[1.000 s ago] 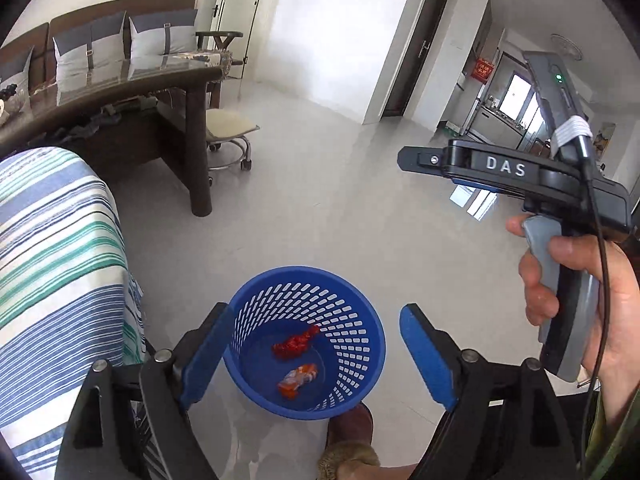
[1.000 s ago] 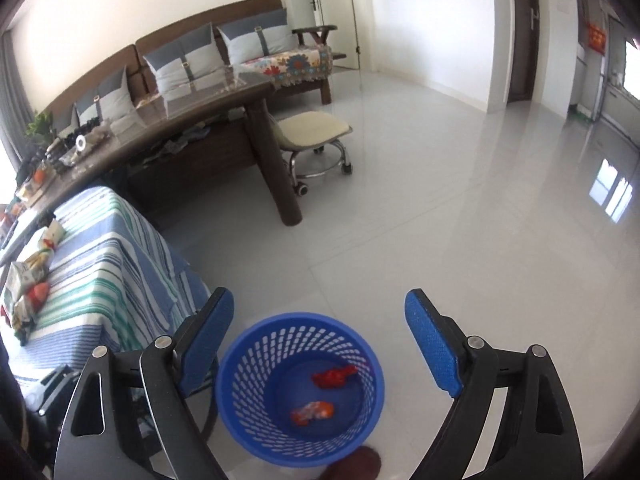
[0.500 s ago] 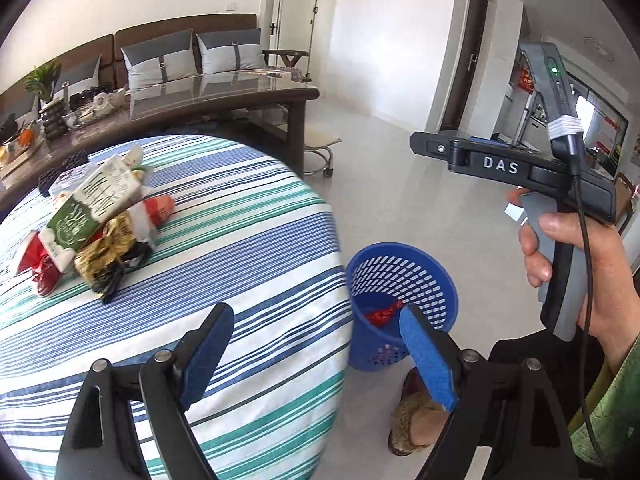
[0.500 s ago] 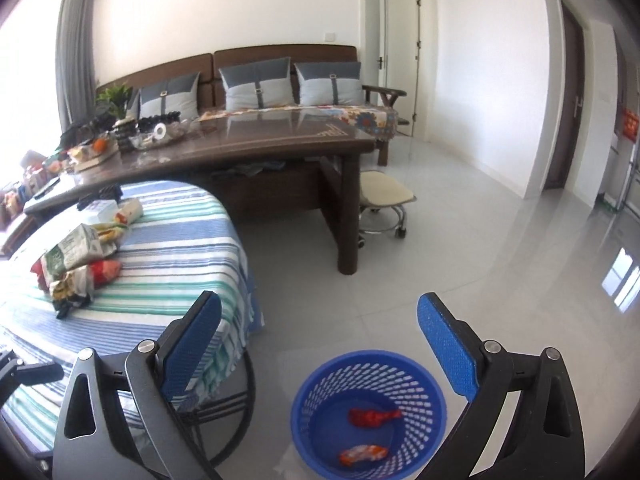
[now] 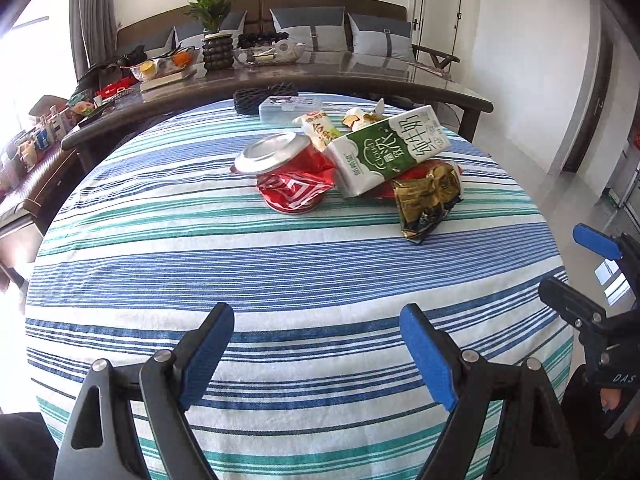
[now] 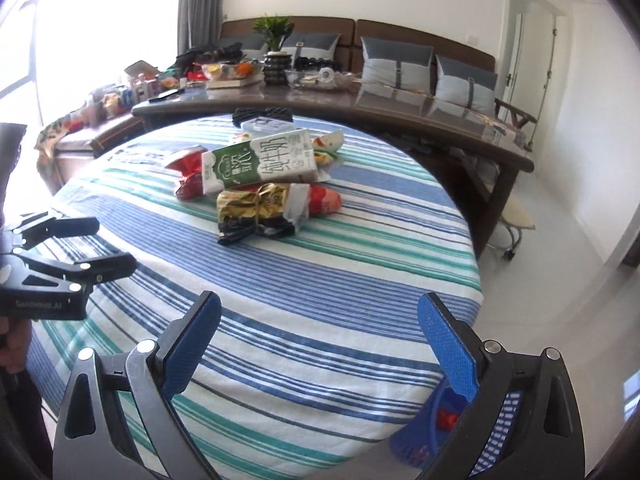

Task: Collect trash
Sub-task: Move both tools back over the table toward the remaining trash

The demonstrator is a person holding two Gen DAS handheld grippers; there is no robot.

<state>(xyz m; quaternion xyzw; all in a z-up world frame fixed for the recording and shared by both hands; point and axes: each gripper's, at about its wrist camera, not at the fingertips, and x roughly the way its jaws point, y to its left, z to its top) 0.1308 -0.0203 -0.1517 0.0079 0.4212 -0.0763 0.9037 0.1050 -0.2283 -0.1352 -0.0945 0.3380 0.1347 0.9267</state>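
Beyond the striped tablecloth [image 5: 304, 272], a brown sofa [image 6: 400, 36].

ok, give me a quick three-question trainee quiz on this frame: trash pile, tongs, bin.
1. True or false: the milk carton lies flat on the tablecloth.
2. Multiple choice: the left tongs are A) shut on the can, B) open and empty, C) shut on a wrapper.
3. Fill in: the blue bin stands on the ____ beside the table.

Key:
1. False: it rests tilted on other trash.
2. B; the crushed can sits on the cloth, and the right tongs are open too.
3. floor
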